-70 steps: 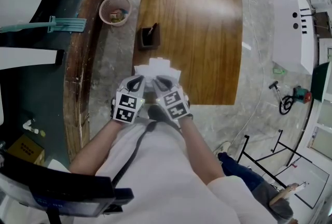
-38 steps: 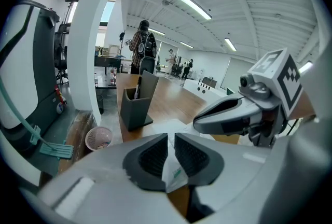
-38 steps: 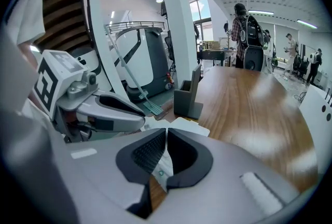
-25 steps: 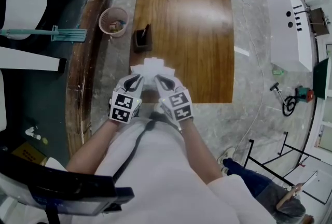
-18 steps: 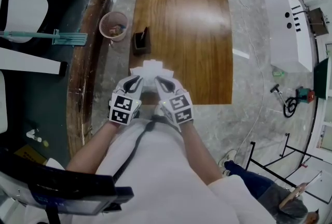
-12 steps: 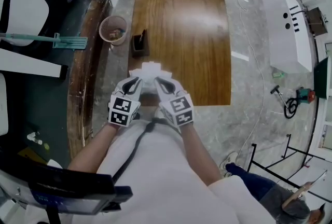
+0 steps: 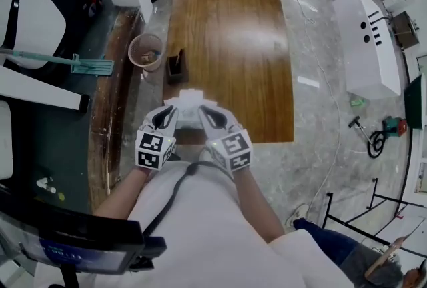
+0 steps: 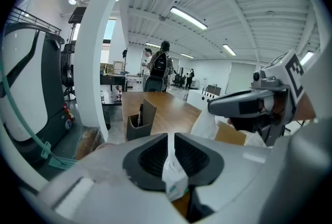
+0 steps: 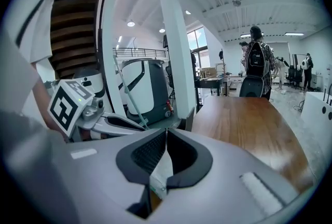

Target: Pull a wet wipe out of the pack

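Table [image 7: 227, 40]: glossy varnished wood. Floor [image 7: 320, 113]: polished grey stone. Left gripper [image 8: 170, 137] and right gripper [image 9: 166, 132]: matt grey plastic, with 2 ribbed black pads [image 8: 153, 158] each. Pack [image 8: 174, 179]: smooth printed film. Wipe [image 8: 207, 124]: soft white cloth. Holder [image 7: 175, 67]: dark, matt. Bin [image 7: 145, 52]: pinkish plastic.

Side by side, left tongs [image 7: 171, 115] and right tongs [image 7: 204, 112] each pinch the wipe [image 7: 189, 101].

Your right gripper [image 9: 166, 134] has its dark ribbed jaws pressed together on a thin white sheet [image 9: 162, 168], which runs down between them; a green-printed edge shows at the bottom. Your left gripper [image 9: 125, 124] sits just beside it on the left, marker cube up. A long wooden table [image 9: 249, 119] stretches ahead on the right, past a white pillar [image 9: 179, 57]. A person with a backpack [image 9: 256, 62] stands at its far end.
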Demonstrator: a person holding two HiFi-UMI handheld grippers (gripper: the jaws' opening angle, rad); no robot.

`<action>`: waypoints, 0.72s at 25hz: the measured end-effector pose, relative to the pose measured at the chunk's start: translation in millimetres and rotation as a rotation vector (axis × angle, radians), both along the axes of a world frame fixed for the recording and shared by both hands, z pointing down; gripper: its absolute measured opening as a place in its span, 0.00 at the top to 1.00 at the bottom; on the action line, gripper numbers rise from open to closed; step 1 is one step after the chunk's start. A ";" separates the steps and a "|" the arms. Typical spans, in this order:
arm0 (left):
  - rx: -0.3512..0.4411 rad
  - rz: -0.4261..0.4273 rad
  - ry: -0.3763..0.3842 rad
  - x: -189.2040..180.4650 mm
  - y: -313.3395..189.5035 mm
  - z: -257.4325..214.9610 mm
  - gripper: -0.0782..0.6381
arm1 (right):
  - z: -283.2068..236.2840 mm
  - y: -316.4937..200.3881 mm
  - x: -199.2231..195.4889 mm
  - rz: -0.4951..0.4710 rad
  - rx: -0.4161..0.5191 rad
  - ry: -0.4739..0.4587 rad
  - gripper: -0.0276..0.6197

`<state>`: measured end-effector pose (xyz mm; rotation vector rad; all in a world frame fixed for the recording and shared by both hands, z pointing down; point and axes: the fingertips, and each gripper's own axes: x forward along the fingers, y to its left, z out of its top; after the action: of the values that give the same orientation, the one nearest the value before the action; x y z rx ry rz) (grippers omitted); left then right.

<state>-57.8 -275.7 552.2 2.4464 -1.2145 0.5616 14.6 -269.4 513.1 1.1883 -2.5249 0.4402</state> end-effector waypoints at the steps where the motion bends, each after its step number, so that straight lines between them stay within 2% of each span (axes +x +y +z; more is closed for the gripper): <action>1: 0.005 -0.003 0.000 -0.3 -0.3 -2.2 0.82 | -5.2 -0.3 1.2 0.003 0.008 -0.016 0.93; 7: 0.044 -0.024 0.016 -0.6 -4.2 -21.4 0.82 | -33.5 -0.1 11.5 0.016 0.075 -0.059 0.93; 18: 0.114 -0.038 0.050 4.9 -11.0 -58.2 0.83 | -57.7 1.6 32.3 0.066 0.128 -0.110 0.93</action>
<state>-52.9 -286.6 494.0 2.5092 -1.3032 0.4290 47.0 -267.7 455.4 1.3314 -2.6480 0.3737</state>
